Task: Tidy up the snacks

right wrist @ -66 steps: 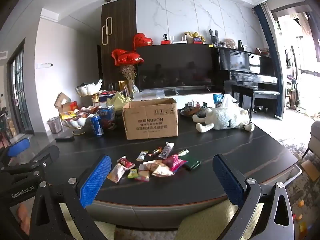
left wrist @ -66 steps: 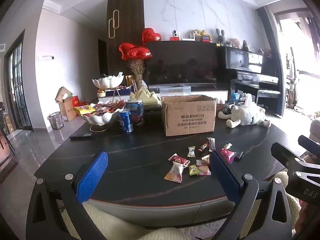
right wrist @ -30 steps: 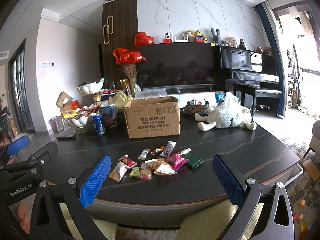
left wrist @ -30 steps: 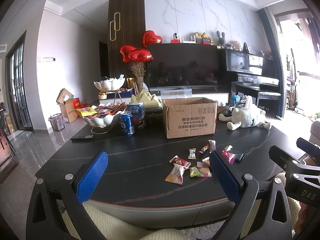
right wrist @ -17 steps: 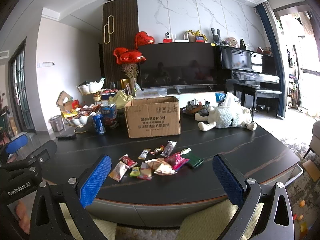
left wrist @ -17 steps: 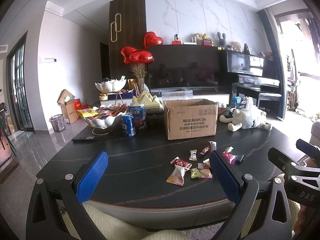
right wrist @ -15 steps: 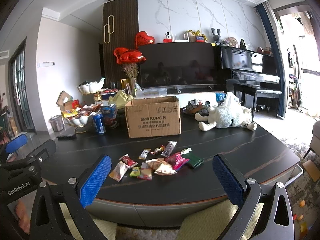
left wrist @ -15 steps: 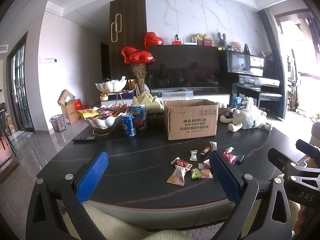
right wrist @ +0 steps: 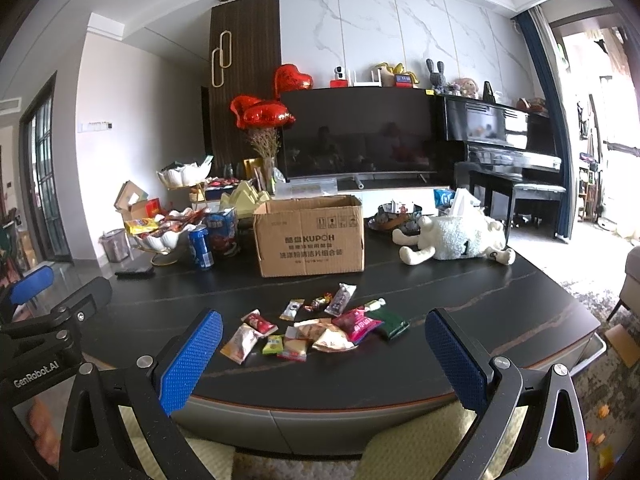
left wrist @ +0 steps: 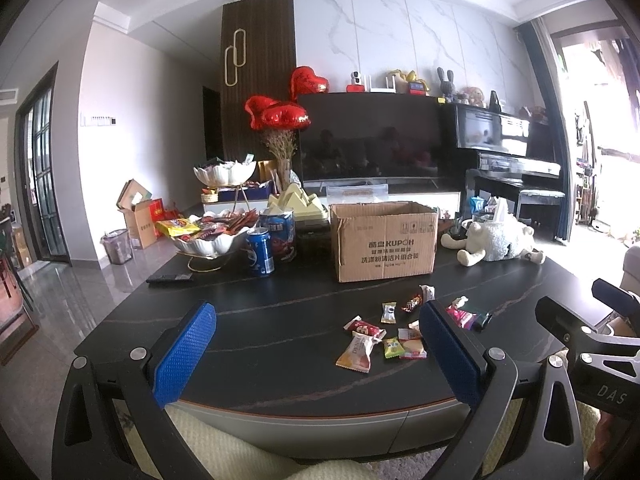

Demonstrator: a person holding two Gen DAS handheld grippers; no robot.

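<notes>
Several small snack packets lie scattered on the dark table, in front of an open cardboard box. The left wrist view shows the same snack packets right of centre and the cardboard box behind them. My right gripper is open, held back over the table's near edge with the pile between its blue pads, well short of it. My left gripper is open too, empty, to the left of the packets. Each gripper appears at the edge of the other's view.
A blue can, a white shell-shaped bowl full of packets, a remote and a tall snack tin stand at the table's left. A white plush sheep lies at the right. A television and piano stand behind.
Both views have crept slightly forward and upward toward the table; both grippers stay open and empty, and nothing on the table has moved.
</notes>
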